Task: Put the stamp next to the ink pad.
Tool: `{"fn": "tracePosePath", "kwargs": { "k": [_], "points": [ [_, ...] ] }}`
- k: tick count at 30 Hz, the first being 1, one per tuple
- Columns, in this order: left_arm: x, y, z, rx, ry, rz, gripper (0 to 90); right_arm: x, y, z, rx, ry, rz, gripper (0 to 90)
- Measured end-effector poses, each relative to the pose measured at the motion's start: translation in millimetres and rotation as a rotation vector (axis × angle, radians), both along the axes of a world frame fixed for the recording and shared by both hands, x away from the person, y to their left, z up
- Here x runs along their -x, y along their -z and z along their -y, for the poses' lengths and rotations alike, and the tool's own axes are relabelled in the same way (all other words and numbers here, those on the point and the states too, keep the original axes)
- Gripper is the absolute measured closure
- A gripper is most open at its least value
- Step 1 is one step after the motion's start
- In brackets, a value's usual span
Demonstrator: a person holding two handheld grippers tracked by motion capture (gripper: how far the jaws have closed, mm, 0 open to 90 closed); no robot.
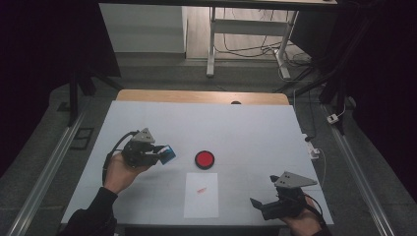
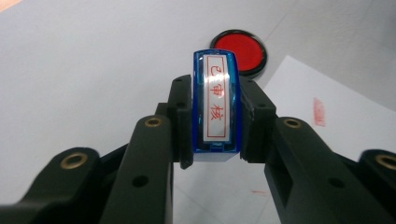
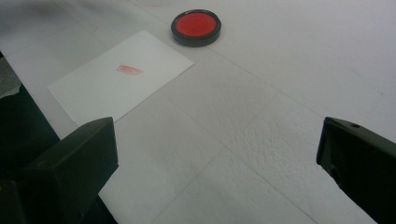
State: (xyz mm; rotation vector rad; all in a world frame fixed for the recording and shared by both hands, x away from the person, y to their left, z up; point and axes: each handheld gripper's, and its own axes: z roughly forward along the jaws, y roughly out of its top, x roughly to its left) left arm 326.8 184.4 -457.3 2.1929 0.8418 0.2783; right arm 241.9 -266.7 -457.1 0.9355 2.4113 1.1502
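1. The wide white surface [image 1: 147, 123] carries everything and has a strip of wood showing along its far edge.
2. A white rectangular sheet of paper [image 1: 201, 201] lies flat near the surface's front edge, between the two hands, with a small red stamped mark [image 1: 201, 190] on its upper half. In the right gripper view the sheet [image 3: 93, 88] sits at the left, the red mark [image 3: 129, 70] plain on it.
3. The left tongs [image 1: 160, 155] are held over the surface's left half, left of the paper and above its far end, clamped on the stamp.
4. The right tongs [image 1: 258, 206] sit at the front right corner of the surface, well apart from the paper. Their jaws stand wide apart with bare surface between them, as the right gripper view shows.
5. A round black ink pad with a red centre [image 1: 204, 159] rests on the surface just beyond the far edge of the paper, and to the right of the stamp.
6. A small blue plastic stamp with a white label printed in red characters [image 2: 217, 102] is gripped by its two sides between the left jaws. It is off the surface, with the ink pad [image 2: 240, 49] just beyond it in the left gripper view.
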Motion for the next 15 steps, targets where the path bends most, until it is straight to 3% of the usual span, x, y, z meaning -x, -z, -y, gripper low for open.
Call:
{"fn": "tracePosePath", "kwargs": {
  "k": [15],
  "points": [
    [-9.9, 17.8, -9.0, -0.038, -0.063, -0.030, 70.3, 5.2, -2.3, 16.5, -0.020, 0.053, -0.003, 0.0]
  ]
}}
